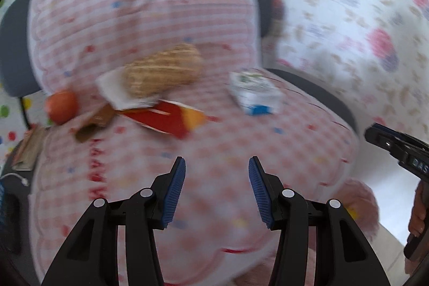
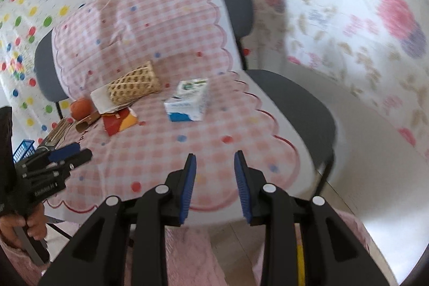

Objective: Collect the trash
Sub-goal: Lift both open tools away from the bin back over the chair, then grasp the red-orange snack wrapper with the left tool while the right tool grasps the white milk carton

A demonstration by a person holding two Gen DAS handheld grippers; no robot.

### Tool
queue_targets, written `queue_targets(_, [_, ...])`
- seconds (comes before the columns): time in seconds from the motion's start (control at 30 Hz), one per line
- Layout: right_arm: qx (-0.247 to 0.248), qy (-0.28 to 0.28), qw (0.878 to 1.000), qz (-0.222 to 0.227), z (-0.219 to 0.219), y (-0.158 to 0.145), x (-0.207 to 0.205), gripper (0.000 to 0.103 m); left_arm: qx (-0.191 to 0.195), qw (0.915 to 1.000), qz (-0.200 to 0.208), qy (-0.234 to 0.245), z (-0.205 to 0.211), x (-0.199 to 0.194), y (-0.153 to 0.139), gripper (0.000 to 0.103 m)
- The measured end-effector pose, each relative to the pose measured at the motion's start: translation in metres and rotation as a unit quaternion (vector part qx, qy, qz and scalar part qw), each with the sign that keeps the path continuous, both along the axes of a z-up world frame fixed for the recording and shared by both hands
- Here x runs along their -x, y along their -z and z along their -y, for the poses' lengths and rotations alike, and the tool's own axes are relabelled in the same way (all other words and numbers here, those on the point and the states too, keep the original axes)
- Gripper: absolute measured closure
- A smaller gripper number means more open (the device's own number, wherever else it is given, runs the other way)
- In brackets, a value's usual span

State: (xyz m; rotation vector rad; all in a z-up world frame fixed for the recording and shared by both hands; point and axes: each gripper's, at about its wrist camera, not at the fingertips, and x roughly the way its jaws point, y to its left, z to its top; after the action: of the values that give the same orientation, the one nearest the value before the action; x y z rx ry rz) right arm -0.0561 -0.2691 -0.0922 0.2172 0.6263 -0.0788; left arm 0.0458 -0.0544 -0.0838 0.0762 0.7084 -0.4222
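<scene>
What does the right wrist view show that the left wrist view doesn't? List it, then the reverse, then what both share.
Right wrist view only: a blue crate at far left, and the left gripper from the side.

Left wrist view only: the right gripper at the right edge.

Both: the woven basket, milk carton, orange and red-yellow wrapper on the checked cloth over the chair.

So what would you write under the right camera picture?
Open right gripper faces a white carton, woven basket and red wrapper on a checked chair cover.
</scene>
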Motion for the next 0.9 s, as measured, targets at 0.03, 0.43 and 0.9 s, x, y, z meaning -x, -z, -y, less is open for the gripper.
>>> queue_targets(0.03, [0.004,-0.007,1.0,0.001,-0.004,-0.001,-0.007,0.069,0.0,0.9999,0.001,-0.013,-0.009,-0.008,-0.002,0.052])
queue_targets(0.43, [0.02,-0.061,0.998,0.0,-0.033,-0.004,-0.082,0.059,-0.002,0.9958,-0.041,-0.082,-0.056,-0.078,0.01,0.052])
queue_targets(0.9, [0.009,-0.049,0.999,-0.011,-0.019,0.011,-0.084,0.059,0.067,0.9884,-0.127,-0.048,-0.003,-0.092,0.041,0.056])
